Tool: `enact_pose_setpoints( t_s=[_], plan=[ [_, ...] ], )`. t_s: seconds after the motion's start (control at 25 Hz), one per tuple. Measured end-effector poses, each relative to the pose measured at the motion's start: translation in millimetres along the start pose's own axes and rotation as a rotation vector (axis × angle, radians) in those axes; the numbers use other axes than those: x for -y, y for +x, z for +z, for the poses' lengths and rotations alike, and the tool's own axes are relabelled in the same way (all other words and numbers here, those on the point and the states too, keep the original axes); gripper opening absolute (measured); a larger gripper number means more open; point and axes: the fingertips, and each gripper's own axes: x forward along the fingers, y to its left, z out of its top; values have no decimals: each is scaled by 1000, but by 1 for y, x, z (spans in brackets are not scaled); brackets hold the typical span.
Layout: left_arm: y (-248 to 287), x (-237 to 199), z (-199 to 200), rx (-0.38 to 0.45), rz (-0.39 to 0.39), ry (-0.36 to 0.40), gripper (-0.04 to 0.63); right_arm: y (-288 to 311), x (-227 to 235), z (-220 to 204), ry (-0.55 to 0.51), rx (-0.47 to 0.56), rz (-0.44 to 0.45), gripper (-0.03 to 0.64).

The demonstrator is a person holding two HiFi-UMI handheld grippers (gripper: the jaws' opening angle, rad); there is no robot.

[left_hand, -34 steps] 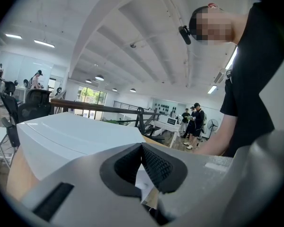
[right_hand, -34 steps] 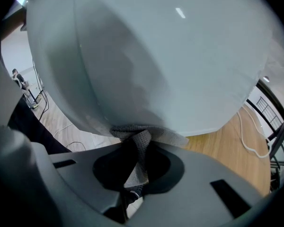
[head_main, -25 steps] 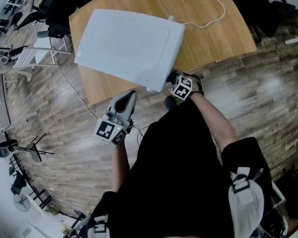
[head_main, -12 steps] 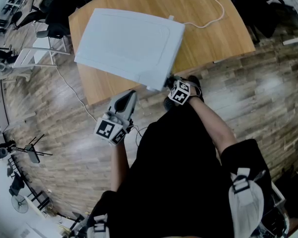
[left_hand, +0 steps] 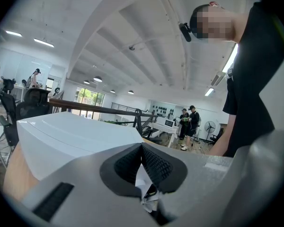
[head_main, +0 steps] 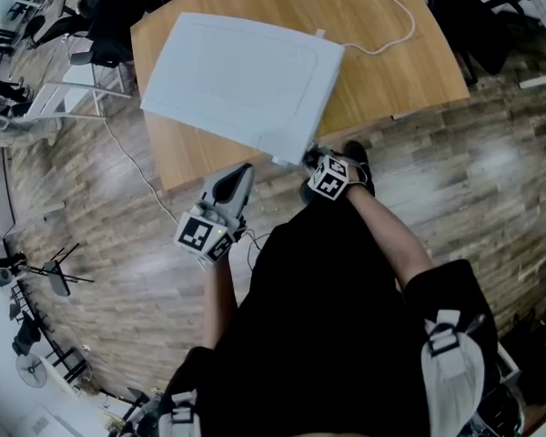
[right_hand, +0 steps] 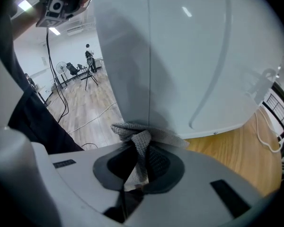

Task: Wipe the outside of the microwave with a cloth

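Note:
The white microwave point(head_main: 241, 80) stands on a wooden table point(head_main: 391, 62). My right gripper point(head_main: 313, 159) is at its near right corner. In the right gripper view, that gripper point(right_hand: 143, 150) is shut on a grey knitted cloth point(right_hand: 141, 135), which is pressed against the microwave's side wall point(right_hand: 180, 56) low down, near a vertical edge. My left gripper point(head_main: 243, 173) hangs just off the table's near edge, apart from the microwave, jaws shut and holding nothing. In the left gripper view, the left gripper point(left_hand: 142, 150) looks across the microwave's top point(left_hand: 71, 136).
A white cable point(head_main: 382, 25) curls over the table behind the microwave. Black chairs point(head_main: 100, 25) and a white rack point(head_main: 64, 103) stand at the far left. A thin cord point(head_main: 132, 167) trails over the wood floor. Other people point(left_hand: 187, 126) stand far off.
My right gripper with the cloth has slid a little down and towards me at the microwave's near right corner. The left gripper has barely moved.

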Motion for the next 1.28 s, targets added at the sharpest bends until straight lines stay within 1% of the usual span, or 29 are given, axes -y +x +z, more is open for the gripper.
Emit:
enact_pose_setpoints(
  t_s=[0.2,0.28,0.48,0.6,0.88,1.08,1.2,1.28],
  plan=[
    [-1,-2,-2,-2,0,-2,2,2,-2,-3,15,-10,11,27],
    [1,-1,0,6,-6,-2,2,1,-1,-2,20,-1,5,28],
    [2,2,-3,-7,-27,1,2,-6,-2,5,4,19,-13,28],
    [4,3,-2,5,-42,2,2,-14,-4,6,17,34,-15,28],
    [11,3,-2,25,-77,1,2,-46,5,3,92,102,-62,28],
    [20,4,-1,29,-108,11,2,-73,17,9,86,148,-114,28],
    [25,5,5,40,-124,19,2,-94,24,19,98,202,-138,28],
    [27,6,8,46,-131,28,2,-111,30,26,127,250,-152,28]
  ],
)
